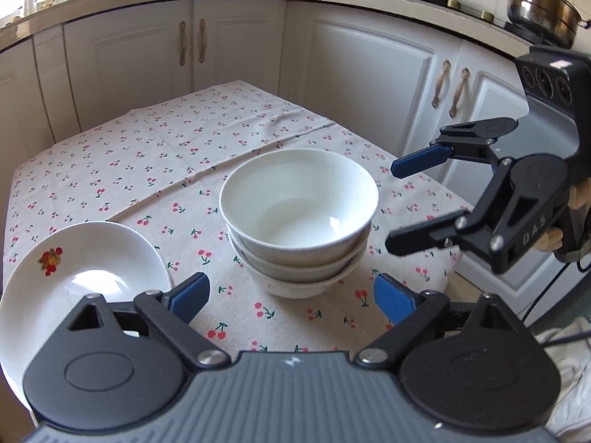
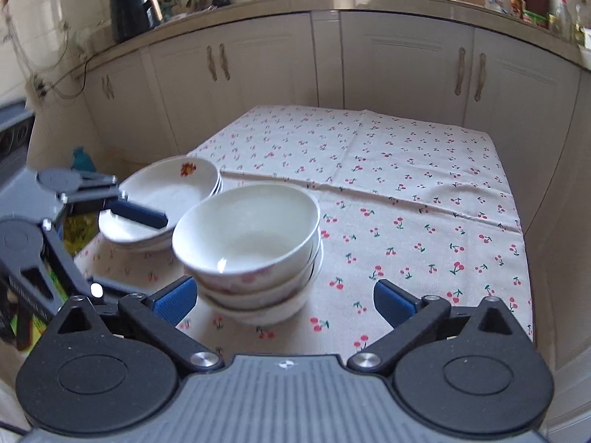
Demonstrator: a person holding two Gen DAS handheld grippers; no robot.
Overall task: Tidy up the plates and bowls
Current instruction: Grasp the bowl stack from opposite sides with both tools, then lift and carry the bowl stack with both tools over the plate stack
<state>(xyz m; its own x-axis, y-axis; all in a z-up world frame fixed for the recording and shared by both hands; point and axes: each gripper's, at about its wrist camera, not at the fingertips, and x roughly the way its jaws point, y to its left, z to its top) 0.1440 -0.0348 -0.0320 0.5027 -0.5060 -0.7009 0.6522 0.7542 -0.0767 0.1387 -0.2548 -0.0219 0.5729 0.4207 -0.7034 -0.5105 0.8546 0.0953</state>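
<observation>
Where the cherry-print tablecloth (image 1: 155, 155) covers the table: two piles of white crockery stand on it, near the front.
Bowls: three white bowls (image 1: 299, 217) nested one in another, upright, at the near middle of the cloth; the top bowl is empty.
Plates: a pile of shallow white plates (image 2: 162, 203) just left of the bowls, close but apart from them; the top plate bears a small red flower mark on its rim and has nothing in it.
Left gripper (image 1: 291, 297): jaws spread wide, nothing between the blue pads; it hangs just near of the bowl stack, its left finger over the plate rim.
Right gripper (image 2: 284, 301): jaws at full spread, holding nothing; the bowl stack sits just beyond the gap, toward its left finger.
Far side: white cabinet doors (image 2: 406, 70) under a countertop; a steel pot (image 1: 543, 7) on the stove at far right.
</observation>
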